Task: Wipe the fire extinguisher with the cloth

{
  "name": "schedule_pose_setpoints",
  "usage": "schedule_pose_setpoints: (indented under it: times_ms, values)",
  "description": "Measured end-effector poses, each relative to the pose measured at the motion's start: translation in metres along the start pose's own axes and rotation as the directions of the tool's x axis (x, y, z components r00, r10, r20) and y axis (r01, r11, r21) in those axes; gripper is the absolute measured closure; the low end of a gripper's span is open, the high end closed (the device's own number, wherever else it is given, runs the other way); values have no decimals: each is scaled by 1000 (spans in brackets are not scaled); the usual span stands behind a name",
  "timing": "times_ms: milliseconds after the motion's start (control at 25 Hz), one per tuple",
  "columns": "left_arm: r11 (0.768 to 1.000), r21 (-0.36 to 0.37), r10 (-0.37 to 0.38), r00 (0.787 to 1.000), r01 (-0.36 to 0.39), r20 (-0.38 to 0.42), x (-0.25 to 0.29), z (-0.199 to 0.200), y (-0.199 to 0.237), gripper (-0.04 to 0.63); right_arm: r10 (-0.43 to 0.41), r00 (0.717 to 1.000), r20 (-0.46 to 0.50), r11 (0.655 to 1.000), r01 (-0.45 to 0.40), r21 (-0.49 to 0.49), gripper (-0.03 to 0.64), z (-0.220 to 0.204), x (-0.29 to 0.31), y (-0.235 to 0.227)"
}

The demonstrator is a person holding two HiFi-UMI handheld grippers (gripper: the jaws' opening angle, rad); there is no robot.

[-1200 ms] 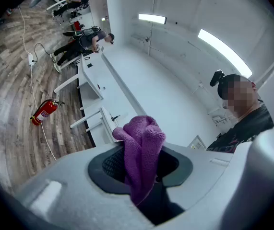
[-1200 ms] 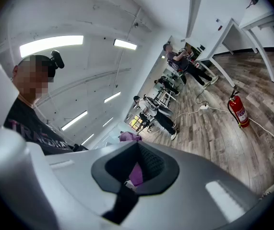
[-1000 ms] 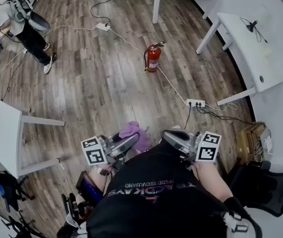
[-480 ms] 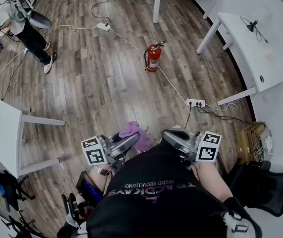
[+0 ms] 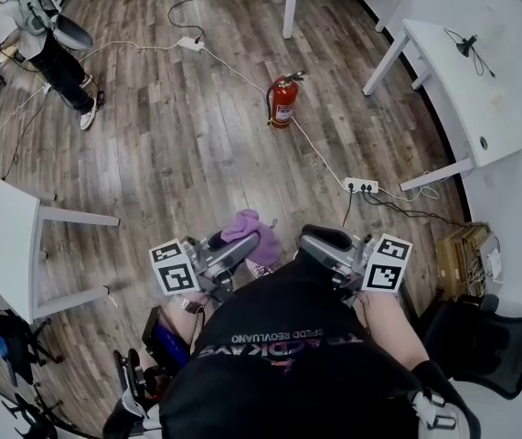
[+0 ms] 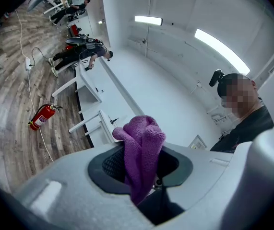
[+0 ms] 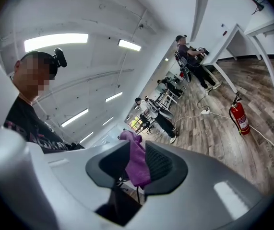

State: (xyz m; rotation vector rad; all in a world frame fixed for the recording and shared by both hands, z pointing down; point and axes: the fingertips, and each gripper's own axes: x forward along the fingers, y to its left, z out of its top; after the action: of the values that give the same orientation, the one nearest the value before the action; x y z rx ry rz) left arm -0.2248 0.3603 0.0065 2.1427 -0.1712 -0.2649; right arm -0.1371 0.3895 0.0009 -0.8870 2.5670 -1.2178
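A red fire extinguisher (image 5: 282, 103) (image 6: 41, 117) (image 7: 238, 119) stands upright on the wooden floor, far ahead of both grippers. Close to my body, my left gripper (image 5: 242, 250) (image 6: 139, 159) is shut on a bunched purple cloth (image 5: 250, 230) (image 6: 141, 143) that sticks out past its jaws. My right gripper (image 5: 308, 242) (image 7: 137, 159) points in from the right toward the same cloth (image 7: 137, 164). Its jaws have just been opening. The cloth lies between them against one pad, and a dark gap shows on the other side.
A white cable runs past the extinguisher to a power strip (image 5: 361, 188). White tables stand at right (image 5: 462, 90), at left (image 5: 9, 245) and at the back. A person (image 5: 32, 44) is at the far left. A black chair (image 5: 498, 346) and a cardboard box (image 5: 466, 259) are at the right.
The head view has shifted a little, so the cloth and both grippers sit slightly higher in the picture. The extinguisher has not moved on the floor.
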Motion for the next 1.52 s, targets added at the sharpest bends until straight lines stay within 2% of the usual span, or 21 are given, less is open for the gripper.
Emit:
schedule_pose_setpoints:
  times_ms: [360,680,920,1120,1200,1520]
  values:
    - [998,23,-66,998,66,-19,30,8,-14,474,3,998,-70,992,-12,-127,434,9,19,8]
    - [996,0,-94,995,94,-38,34,3,-16,474,7,973,-230,963,-69,-261,367,-10,44,15]
    - [993,-7,-120,991,120,-57,38,-3,-21,472,55,958,-282,962,-126,-241,379,-24,54,23]
    - [991,-15,-135,989,135,-64,46,-4,-22,471,71,962,-265,968,-131,-216,449,-23,49,20]
    - [991,-11,-131,989,131,-64,51,-3,-21,462,70,966,-248,972,-123,-202,481,-17,43,17]
    - [994,-10,-106,990,106,-97,111,-2,-11,454,39,978,-204,978,-79,-192,508,30,-9,-22]
